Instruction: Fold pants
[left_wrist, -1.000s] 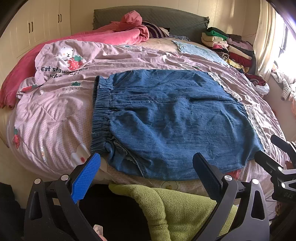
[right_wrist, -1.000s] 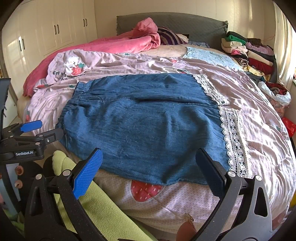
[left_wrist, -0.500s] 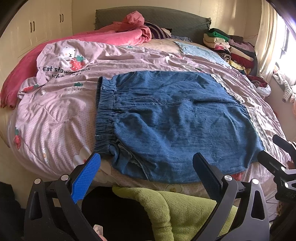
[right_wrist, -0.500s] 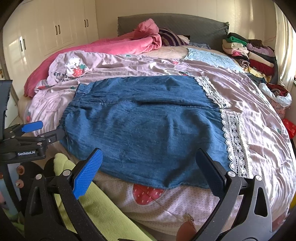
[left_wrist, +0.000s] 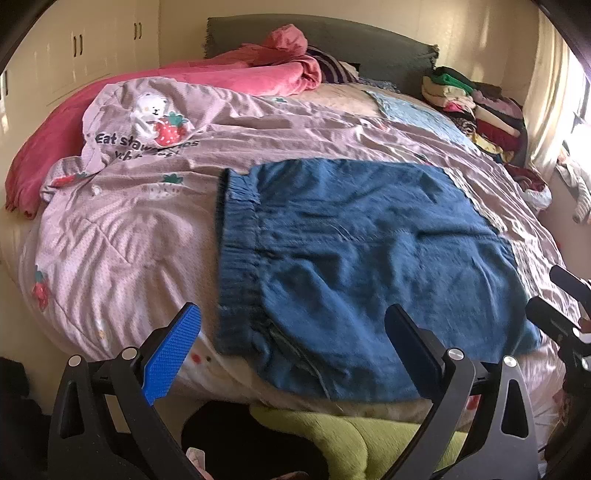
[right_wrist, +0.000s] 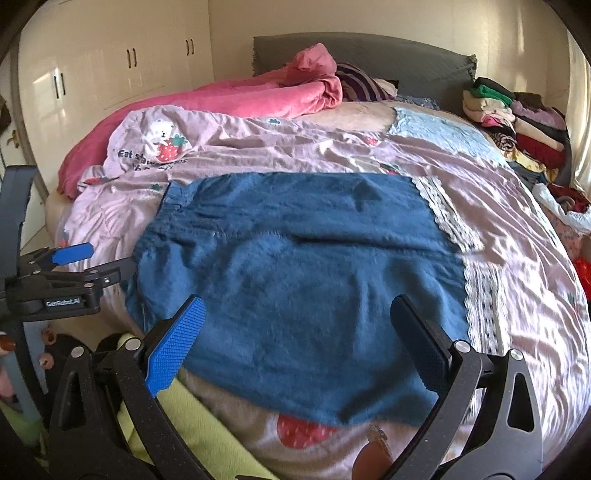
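Near bed edge: pants (left_wrist: 369, 266), grippers apart.

The left gripper (left_wrist: 291, 354) hovers with jaws spread wide, holding nothing. The right gripper (right_wrist: 295, 347) looks equally wide, seemingly empty.

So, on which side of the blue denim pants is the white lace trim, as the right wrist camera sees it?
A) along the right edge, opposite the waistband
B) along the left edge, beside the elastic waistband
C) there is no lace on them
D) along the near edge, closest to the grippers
A: the lace trim runs down the right edge of the denim pants, while the gathered waistband lies at the left.
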